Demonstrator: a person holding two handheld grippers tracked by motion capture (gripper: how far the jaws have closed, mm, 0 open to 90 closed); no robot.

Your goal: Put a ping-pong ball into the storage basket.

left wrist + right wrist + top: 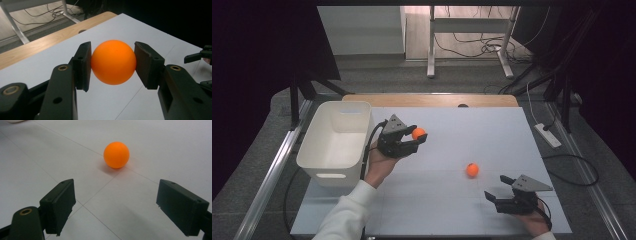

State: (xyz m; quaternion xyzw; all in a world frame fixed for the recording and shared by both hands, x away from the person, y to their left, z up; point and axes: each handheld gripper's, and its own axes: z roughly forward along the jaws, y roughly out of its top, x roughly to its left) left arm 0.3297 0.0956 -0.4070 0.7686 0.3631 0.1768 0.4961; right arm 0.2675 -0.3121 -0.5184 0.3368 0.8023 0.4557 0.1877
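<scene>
The person's white sleeve (343, 216) runs off the bottom edge of the high view, and the right hand (539, 223) is cut there too. The orange plastic ball (113, 62) hides its own contact with the black pads (83, 65). The white plastic bin's (335, 141) floor detail is too faint to read.

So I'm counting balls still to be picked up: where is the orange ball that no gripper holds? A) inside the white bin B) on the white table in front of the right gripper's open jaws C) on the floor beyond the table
B: the loose orange ball rests on the white table ahead of the right gripper, whose jaws stand apart and clear of it.
</scene>
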